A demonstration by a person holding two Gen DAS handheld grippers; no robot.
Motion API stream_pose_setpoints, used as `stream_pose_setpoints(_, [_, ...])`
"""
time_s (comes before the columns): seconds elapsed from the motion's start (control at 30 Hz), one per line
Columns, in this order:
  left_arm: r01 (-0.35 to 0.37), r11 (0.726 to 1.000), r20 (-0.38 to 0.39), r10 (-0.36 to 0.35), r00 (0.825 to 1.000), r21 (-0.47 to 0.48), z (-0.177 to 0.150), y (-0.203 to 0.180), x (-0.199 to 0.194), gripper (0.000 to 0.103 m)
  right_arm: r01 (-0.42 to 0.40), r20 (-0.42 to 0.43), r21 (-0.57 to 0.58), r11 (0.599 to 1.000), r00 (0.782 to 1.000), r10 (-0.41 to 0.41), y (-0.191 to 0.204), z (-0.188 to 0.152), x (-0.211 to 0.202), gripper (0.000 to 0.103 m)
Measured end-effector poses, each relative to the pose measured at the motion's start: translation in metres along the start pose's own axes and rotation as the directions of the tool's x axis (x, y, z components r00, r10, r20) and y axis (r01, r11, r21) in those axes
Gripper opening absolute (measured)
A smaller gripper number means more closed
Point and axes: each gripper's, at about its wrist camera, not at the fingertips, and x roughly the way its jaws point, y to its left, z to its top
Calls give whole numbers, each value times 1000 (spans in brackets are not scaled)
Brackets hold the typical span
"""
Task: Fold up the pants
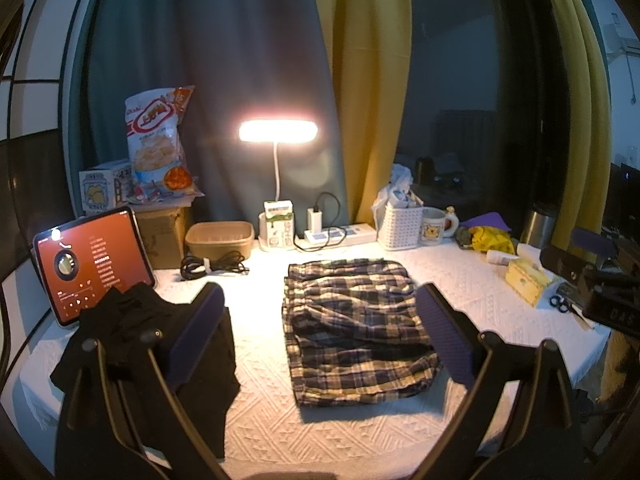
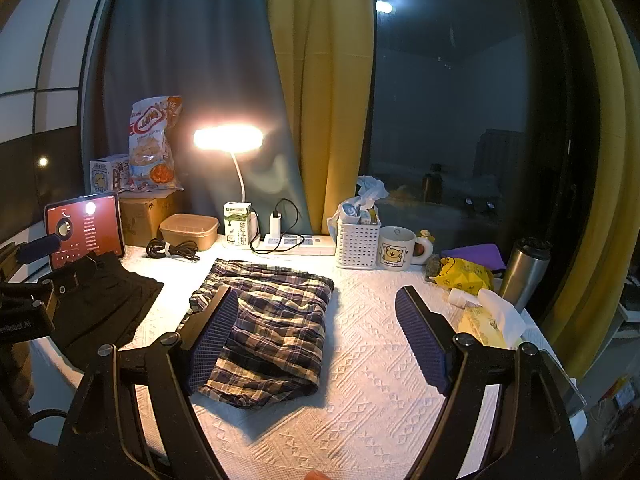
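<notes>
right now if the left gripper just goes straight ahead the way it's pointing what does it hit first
Probably the folded plaid pants: they lie between the open fingers of the left gripper, directly ahead on the white tablecloth. Nothing stands in between, though how high the gripper hangs above the cloth is hard to judge.

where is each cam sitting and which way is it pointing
Left wrist view: rides the left gripper, above the table's near edge, facing the curtains; both open fingers show, with the right gripper at the right edge.
Right wrist view: rides the right gripper, further right, same heading; its open fingers show, the left gripper at the left edge.
Shared: plaid pants, black garment, lit lamp, tablet, mug.
</notes>
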Motion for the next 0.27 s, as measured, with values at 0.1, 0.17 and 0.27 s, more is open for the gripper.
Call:
stream_pose_setpoints(0.1, [1,1000,4,-1,1000,0,0,-2,-1,97,-1,0,-1,1000,1000,1,0,0,0,83])
stream_pose_setpoints(0.17, [2,1000,7,-2,1000,0,1,-2,-2,97,0,0,-1,1000,1000,0,0,0,0,84])
stream_pose_setpoints(0.27, [0,1000,16,0,1000,-2,1,-3,-3,97,0,0,-1,1000,1000,0,0,0,0,83])
